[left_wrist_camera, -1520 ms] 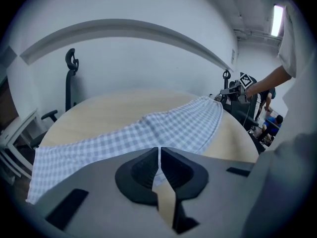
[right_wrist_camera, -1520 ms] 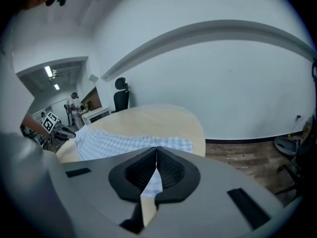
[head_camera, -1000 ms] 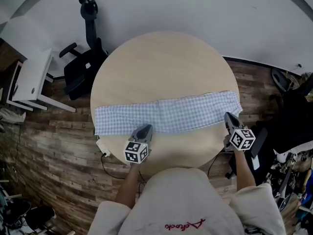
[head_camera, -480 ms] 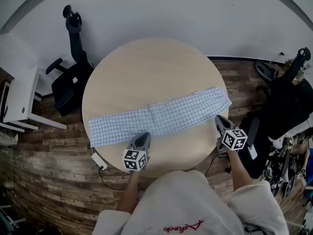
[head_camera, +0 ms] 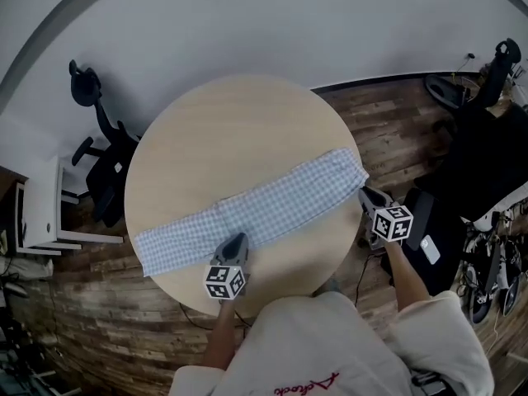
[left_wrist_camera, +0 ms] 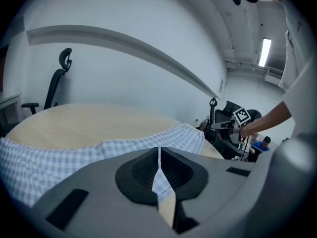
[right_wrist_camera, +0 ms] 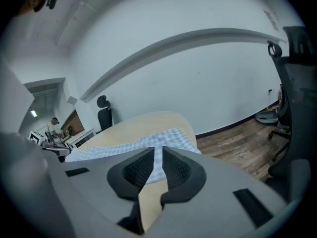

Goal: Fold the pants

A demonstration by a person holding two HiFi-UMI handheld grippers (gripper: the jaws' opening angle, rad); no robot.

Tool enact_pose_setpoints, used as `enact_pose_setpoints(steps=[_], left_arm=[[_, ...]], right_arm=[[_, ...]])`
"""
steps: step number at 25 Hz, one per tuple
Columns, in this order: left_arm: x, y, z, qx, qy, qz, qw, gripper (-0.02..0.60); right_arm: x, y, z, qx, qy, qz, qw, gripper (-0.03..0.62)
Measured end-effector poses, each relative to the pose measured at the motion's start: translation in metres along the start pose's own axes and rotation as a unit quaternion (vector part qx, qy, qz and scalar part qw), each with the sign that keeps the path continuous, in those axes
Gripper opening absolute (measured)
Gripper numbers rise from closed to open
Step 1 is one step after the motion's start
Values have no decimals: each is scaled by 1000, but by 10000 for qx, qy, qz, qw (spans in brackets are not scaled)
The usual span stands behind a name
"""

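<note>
The blue-and-white checked pants lie flat as a long strip across the round wooden table. My left gripper sits at the strip's near edge, left of its middle, shut with nothing in it. In the left gripper view the jaws meet over the cloth. My right gripper hangs just past the pants' right end, beyond the table rim, also shut and empty. The right gripper view looks over its jaws at that end of the pants.
A black office chair and a white cabinet stand on the wood floor to the left. Another black chair and dark gear crowd the right side. The wall runs behind the table.
The head view has swung, so table and pants now lie at a steeper slant. Both grippers have shifted along the table's near side and stay shut and empty.
</note>
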State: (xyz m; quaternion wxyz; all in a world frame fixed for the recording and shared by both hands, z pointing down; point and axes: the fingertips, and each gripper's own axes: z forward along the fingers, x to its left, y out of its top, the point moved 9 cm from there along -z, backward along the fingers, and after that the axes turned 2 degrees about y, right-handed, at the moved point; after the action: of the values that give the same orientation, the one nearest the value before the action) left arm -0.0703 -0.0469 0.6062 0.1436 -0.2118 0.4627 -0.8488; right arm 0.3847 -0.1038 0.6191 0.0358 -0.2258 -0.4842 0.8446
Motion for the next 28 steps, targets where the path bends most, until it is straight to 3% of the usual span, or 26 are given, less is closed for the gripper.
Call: enact_pose_setpoints(steps=[4, 6, 16, 22, 26, 28], left_arm=[[-36, 14, 27, 184, 139, 197, 9995, 43], [-50, 20, 39, 294, 202, 284, 9990, 43], [-83, 35, 75, 740, 493, 462, 9950, 43], [-92, 37, 95, 850, 440, 452, 9944, 43], [-98, 37, 103, 915, 357, 480, 9940, 43], [-100, 36, 105, 935, 345, 499, 9938, 43]], right_arm=[[-52, -3, 21, 271, 293, -1, 9992, 137], [-72, -1, 35, 347, 415, -77, 9985, 158], [-107, 0, 95, 941, 1180, -1008, 9834, 173], [-96, -10, 94, 688, 880, -1399, 9838, 198], [-84, -10, 95, 843, 735, -1754, 9781, 190], [-82, -11, 96, 880, 688, -1654, 9799, 173]])
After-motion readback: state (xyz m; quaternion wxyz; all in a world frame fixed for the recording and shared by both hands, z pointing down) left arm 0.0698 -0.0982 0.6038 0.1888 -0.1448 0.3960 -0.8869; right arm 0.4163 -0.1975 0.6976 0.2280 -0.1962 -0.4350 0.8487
